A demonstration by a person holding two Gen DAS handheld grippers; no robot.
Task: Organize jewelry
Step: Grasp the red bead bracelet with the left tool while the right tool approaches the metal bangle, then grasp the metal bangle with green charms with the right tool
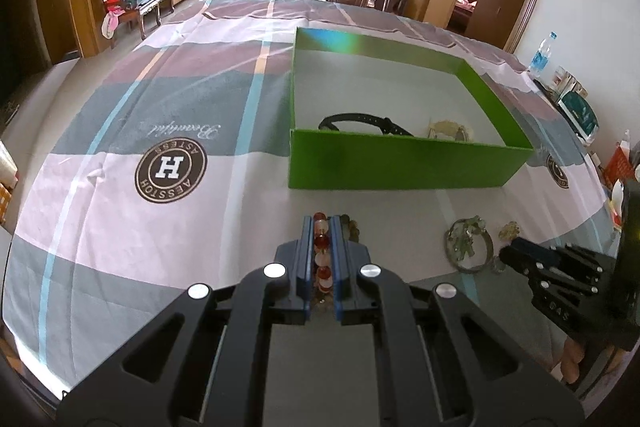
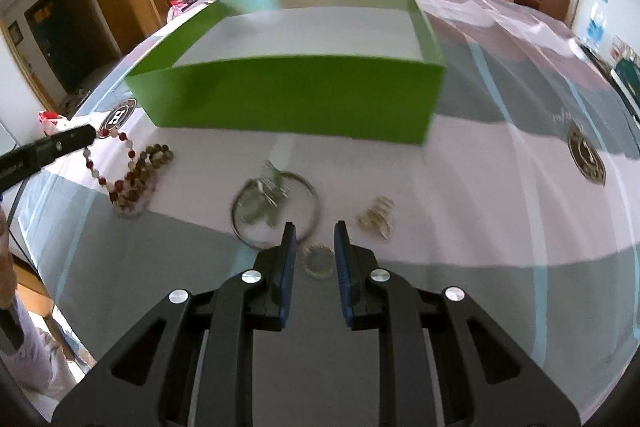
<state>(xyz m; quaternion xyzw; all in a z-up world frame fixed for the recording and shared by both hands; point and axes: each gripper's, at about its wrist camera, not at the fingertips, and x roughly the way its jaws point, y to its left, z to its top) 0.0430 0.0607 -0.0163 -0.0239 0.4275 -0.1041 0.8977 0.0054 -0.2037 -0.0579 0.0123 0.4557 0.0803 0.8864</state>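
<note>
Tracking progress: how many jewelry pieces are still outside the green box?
5: red-and-white bead bracelet in the left hand-held gripper, brown bead bracelet beside it, silver bangle mid-cloth, small ring inside the open right hand-held gripper, gold piece to its right. Grippers may hide more.

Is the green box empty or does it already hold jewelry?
Not empty. The left wrist view shows a black strap and a pale bracelet lying inside the open green box.

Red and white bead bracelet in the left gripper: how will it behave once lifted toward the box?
Probably floppy: the bead bracelet drapes in a loose loop from the left gripper, its far end on the cloth. Expect it to dangle and swing. Round beads may slip between the pads, and could drag the brown bead strand touching it.
</note>
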